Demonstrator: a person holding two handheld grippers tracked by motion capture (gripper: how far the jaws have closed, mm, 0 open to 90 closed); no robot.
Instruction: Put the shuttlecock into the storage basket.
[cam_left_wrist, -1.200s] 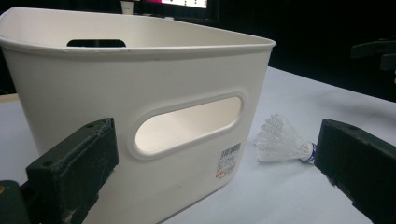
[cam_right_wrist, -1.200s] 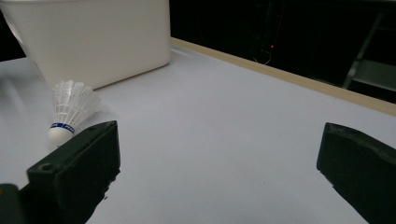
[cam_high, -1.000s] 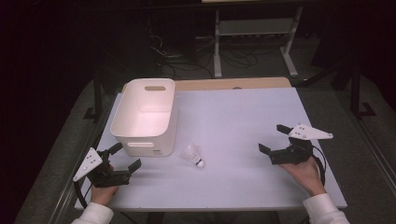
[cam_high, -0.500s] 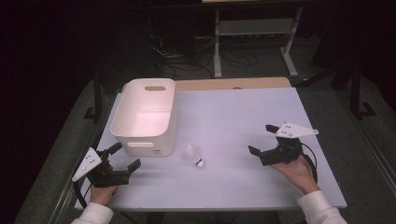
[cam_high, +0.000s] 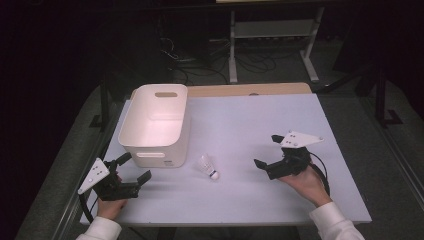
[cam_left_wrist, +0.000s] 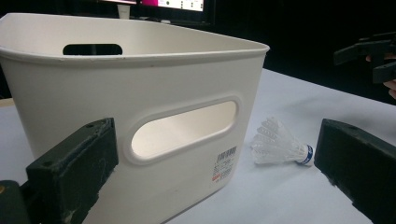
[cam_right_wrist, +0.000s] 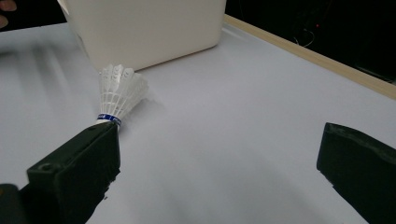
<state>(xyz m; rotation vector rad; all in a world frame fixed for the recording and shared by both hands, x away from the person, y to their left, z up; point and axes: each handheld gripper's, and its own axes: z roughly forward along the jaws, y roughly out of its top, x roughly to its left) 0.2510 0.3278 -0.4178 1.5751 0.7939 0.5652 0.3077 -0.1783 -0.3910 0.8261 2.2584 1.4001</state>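
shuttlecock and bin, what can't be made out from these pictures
- Shuttlecock: in the right gripper view its cork tip is hidden behind that gripper's near jaw.
- Bin: in the left gripper view its floor is hidden by its own front wall, and the label's print is too small to read.
- Bin in the right gripper view: its top is cut off by the upper edge.
- Bin floor in the high view: washed out by glare.

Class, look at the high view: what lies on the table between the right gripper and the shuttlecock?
Nothing. In the high view, only bare table separates the right gripper from the shuttlecock.
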